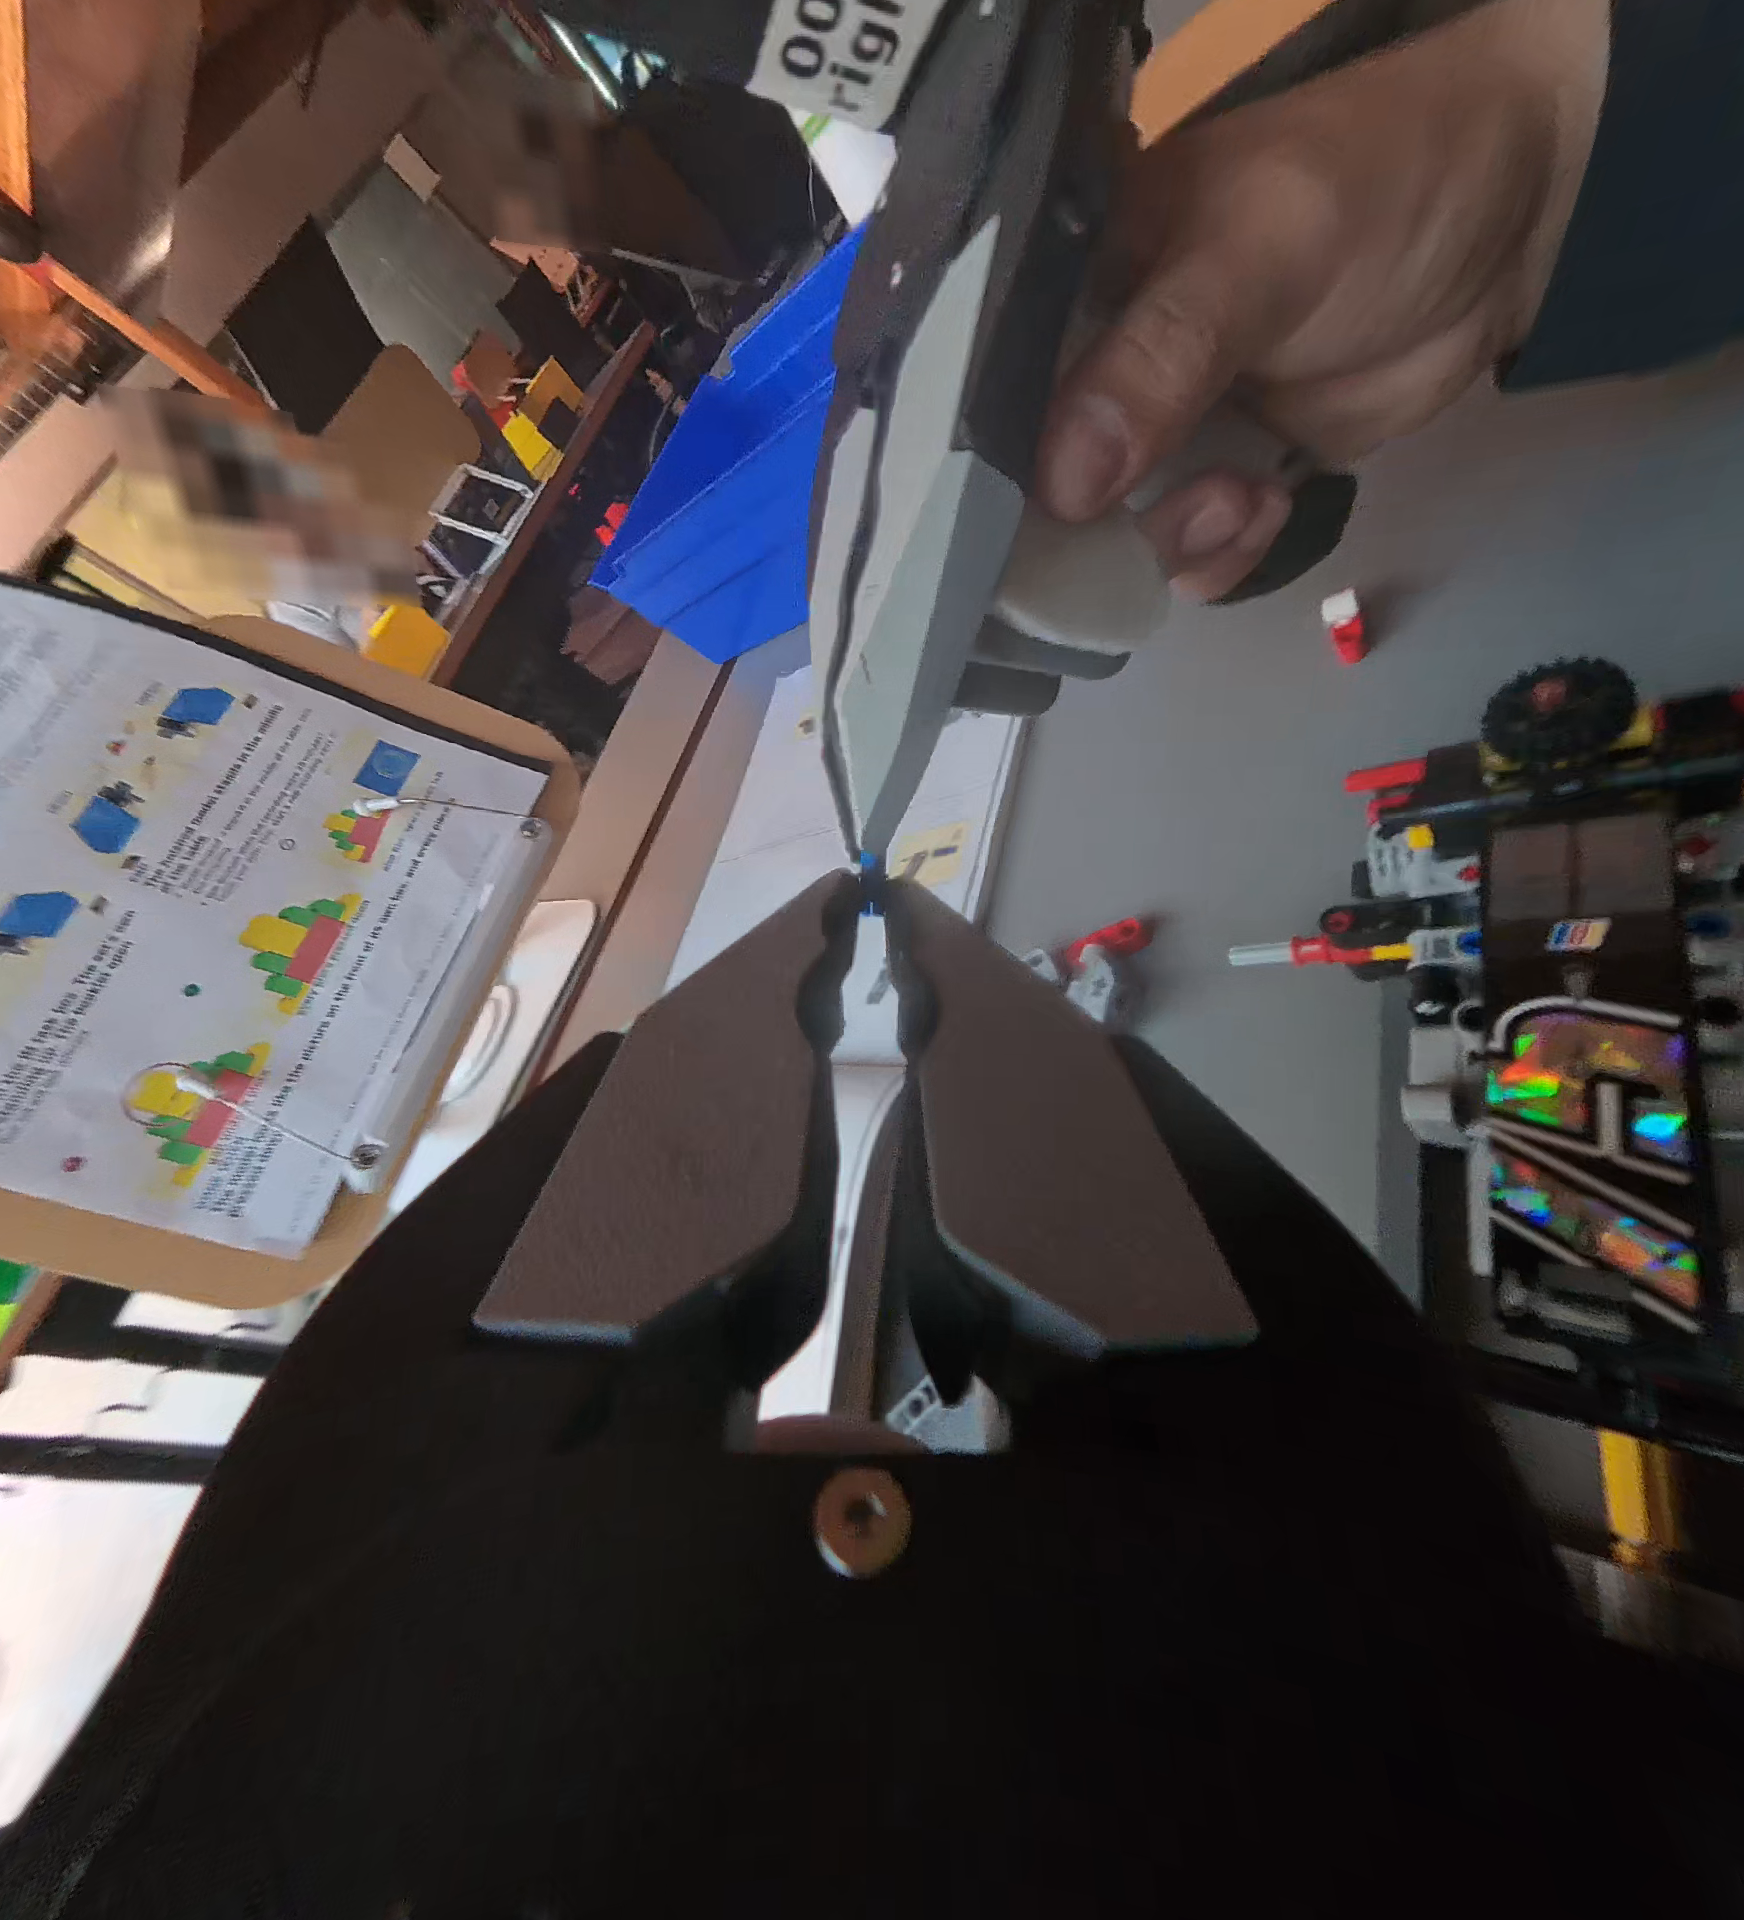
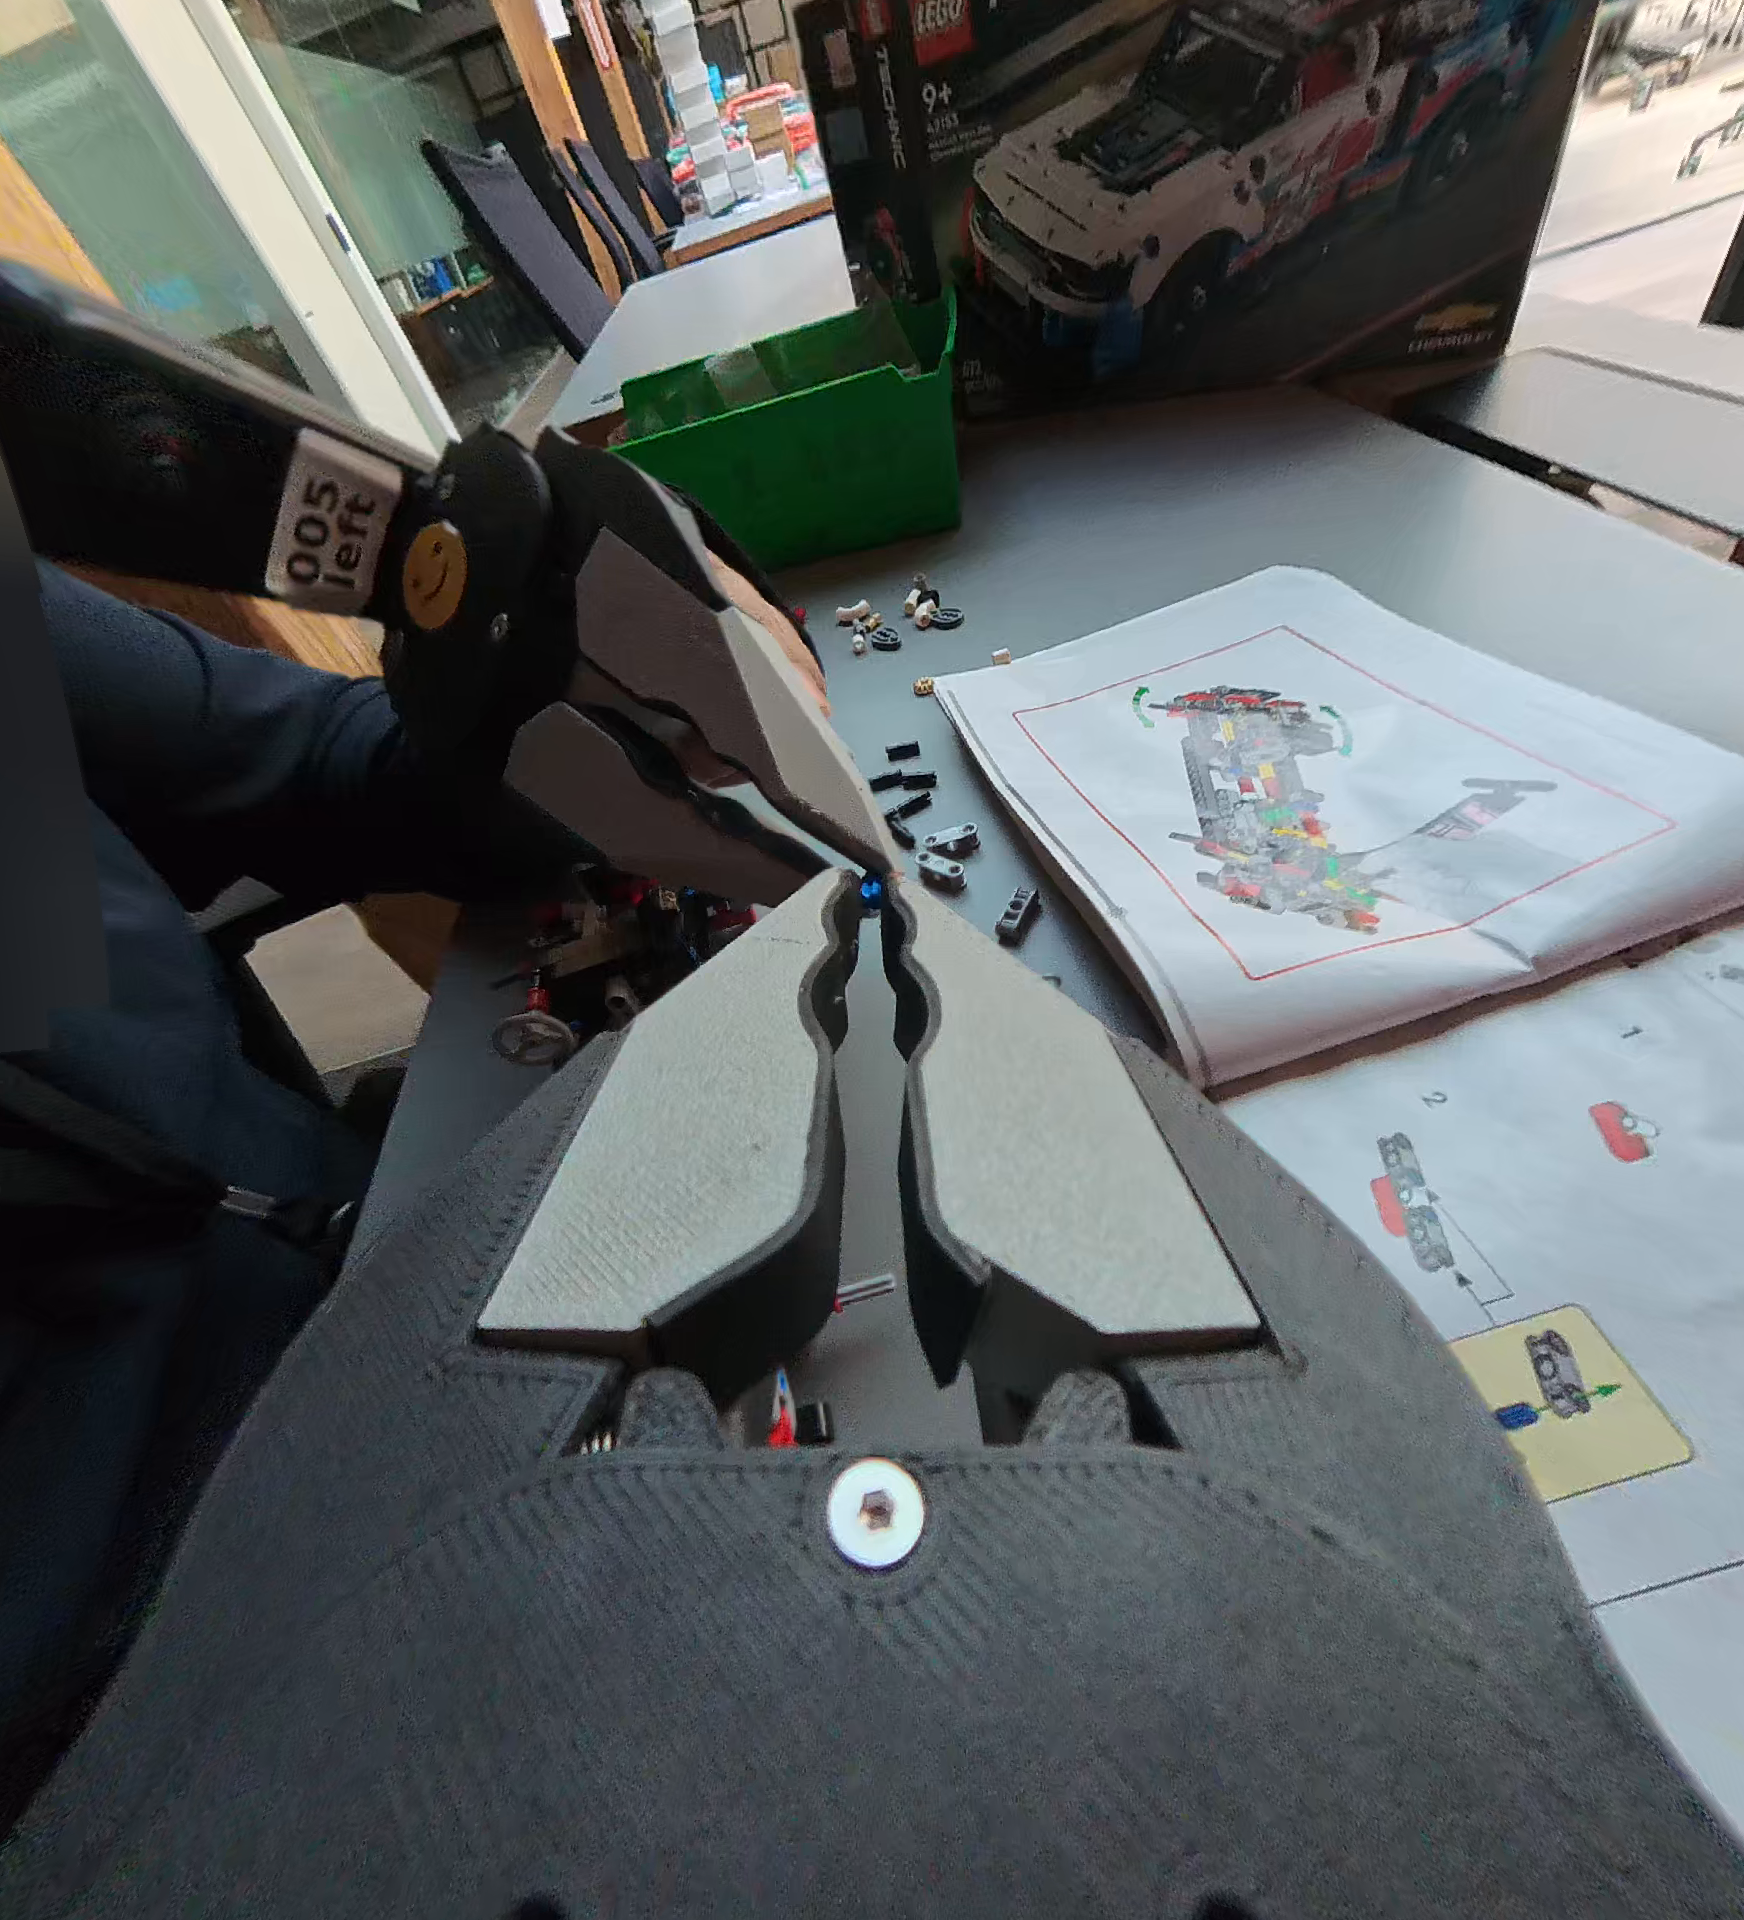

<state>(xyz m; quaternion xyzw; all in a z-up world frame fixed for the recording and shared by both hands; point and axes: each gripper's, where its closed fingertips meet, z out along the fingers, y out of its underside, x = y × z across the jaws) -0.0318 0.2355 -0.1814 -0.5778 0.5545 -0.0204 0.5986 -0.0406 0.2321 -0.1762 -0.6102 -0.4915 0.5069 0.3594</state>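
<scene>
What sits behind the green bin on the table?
Behind the green bin stands a large building-set box picturing a white car. The bin covers the box's lower left corner.

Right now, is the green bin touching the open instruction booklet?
No. In the right wrist view the green bin stands apart from the booklet, bare table between them.

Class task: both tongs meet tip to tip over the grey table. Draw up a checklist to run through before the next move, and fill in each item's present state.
1. Right tongs closed on the small blue pin: ok.
2. Left tongs closed on the same blue pin: ok.
3. Tips of both tongs aligned nose to nose: ok.
4. Which tongs carry the pin's weight: cannot tell.
5. Loose black pins and grey connectors lying apart from the tips: ok.
6. Open instruction booklet flat on the grey table, page visible: ok.
</scene>
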